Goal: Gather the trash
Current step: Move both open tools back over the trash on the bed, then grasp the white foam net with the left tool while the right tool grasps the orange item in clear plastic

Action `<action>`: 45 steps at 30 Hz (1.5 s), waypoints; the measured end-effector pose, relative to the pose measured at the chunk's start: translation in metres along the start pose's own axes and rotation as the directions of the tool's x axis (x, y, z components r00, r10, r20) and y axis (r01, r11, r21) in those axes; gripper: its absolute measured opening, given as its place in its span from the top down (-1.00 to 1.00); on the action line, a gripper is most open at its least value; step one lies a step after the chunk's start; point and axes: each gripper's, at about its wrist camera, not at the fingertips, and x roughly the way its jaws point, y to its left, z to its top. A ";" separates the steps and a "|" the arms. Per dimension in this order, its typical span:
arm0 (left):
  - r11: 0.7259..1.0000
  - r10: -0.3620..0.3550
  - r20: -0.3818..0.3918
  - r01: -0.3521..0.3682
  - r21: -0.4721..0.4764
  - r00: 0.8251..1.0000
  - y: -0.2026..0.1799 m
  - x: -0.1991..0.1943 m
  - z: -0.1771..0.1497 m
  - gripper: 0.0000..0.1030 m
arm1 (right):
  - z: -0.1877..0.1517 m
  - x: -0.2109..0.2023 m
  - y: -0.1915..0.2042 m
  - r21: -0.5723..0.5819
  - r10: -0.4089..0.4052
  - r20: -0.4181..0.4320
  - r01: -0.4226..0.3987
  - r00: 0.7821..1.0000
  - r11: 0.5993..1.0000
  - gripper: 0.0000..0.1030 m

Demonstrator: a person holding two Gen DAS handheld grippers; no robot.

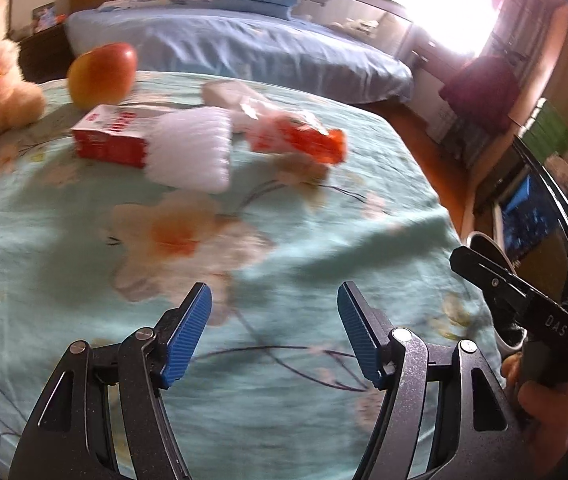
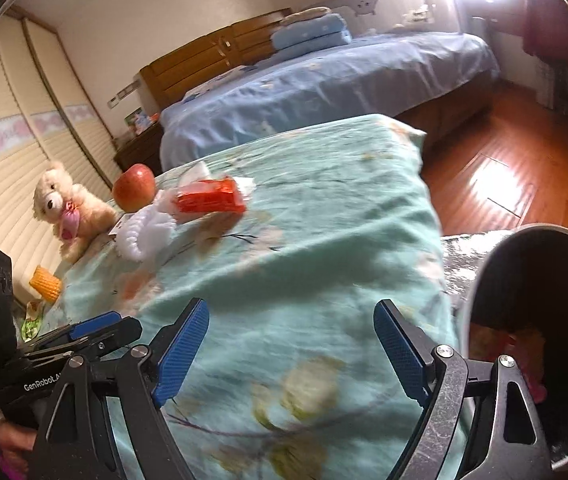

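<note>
**Right gripper empty above the floral bedspread**

The right gripper (image 2: 292, 344) hangs with blue fingers (image 2: 182, 350) spread, nothing between them. Farther up the bedspread (image 2: 324, 240) lie an orange wrapper (image 2: 210, 200), white foam netting (image 2: 144, 232), an apple (image 2: 134, 188) and a teddy bear (image 2: 64, 208). A dark bin (image 2: 532, 280), seemingly, sits rightward.

A teddy bear (image 2: 62, 208) and an apple (image 2: 134, 187) rest on the floral bedspread (image 2: 324, 240); behind stands a blue bed (image 2: 324, 88).

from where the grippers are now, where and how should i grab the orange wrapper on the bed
Grip the orange wrapper across its narrow width, near its middle. It lies flat and long on the teal bedspread, its right end free while white foam netting crowds the left. Come from above and the near side with the right gripper, whose fingers are open and empty; this is a judgement, the frames are blurred.
</note>
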 end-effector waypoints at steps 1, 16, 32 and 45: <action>1.000 0.005 0.003 -0.005 -0.008 1.000 0.004 -0.001 0.001 -0.30 | 0.001 0.004 0.003 -0.008 0.006 -0.004 -0.006 1.000 1.000 -0.67; 0.995 0.083 0.013 -0.082 -0.061 0.996 0.038 0.006 0.031 -0.43 | 0.031 0.056 0.039 -0.110 0.078 -0.062 -0.085 0.995 0.990 -0.67; 0.992 0.111 0.006 -0.111 -0.059 0.994 0.052 0.028 0.063 -0.44 | 0.072 0.121 0.063 -0.291 0.094 -0.151 -0.135 0.984 0.947 -0.67; 0.996 0.082 0.008 -0.082 -0.025 0.997 0.048 0.041 0.068 0.15 | 0.082 0.144 0.071 -0.338 0.080 -0.174 -0.136 0.981 0.931 0.33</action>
